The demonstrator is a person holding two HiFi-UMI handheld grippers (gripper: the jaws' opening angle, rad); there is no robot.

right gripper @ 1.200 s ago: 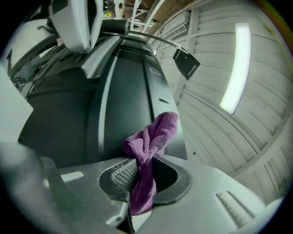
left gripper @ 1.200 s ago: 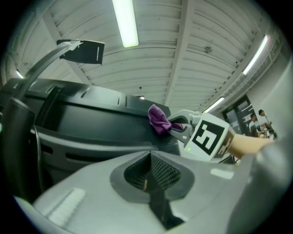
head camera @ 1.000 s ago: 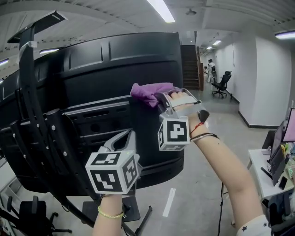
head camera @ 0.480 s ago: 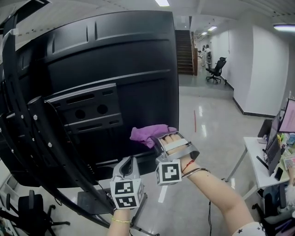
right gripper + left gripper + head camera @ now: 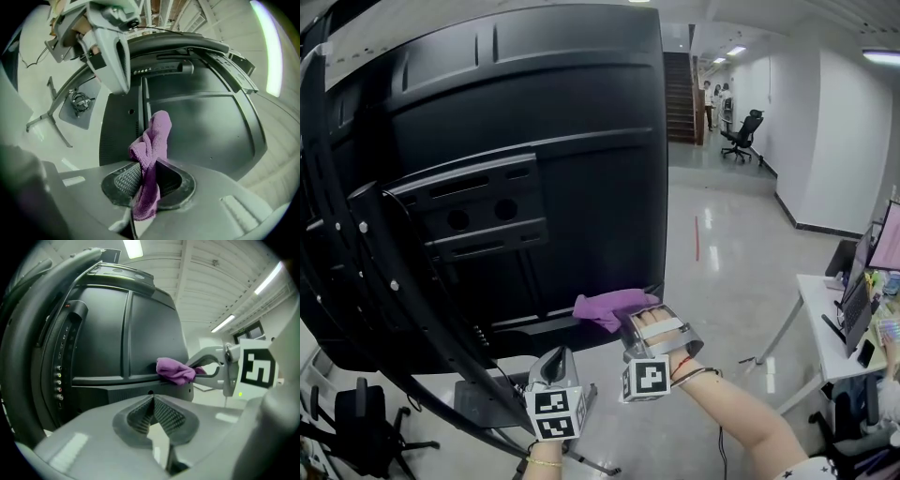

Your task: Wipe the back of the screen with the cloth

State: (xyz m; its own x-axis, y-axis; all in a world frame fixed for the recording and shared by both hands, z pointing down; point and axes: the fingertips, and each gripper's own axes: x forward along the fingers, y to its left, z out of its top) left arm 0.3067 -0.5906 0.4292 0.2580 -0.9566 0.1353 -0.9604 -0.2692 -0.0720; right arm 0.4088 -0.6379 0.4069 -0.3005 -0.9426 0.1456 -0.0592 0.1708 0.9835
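– Between the right claw's (image 5: 147,177) jaws: purple cloth (image 5: 153,136), pinched tight, loose end bunched out front.
– Where was it on the panel?
– It was pressed to the bottom right corner of the screen's (image 5: 534,141) black back, right at the lower edge.
– Left claw?
– The left claw (image 5: 153,412) was closed on nothing. It hung below the screen's lower edge, near the foot of the stand (image 5: 398,295), and looked clear of both.
– So which step?
– Wiping, I'd say, at the low end of a pass on the right side. Most of the back lay above and to the left of the cloth.
– Next move?
– Probably shift sideways and run another stroke, cloth held flat to the panel. It would need care round the port strip (image 5: 58,378), where a bunched cloth could snag.
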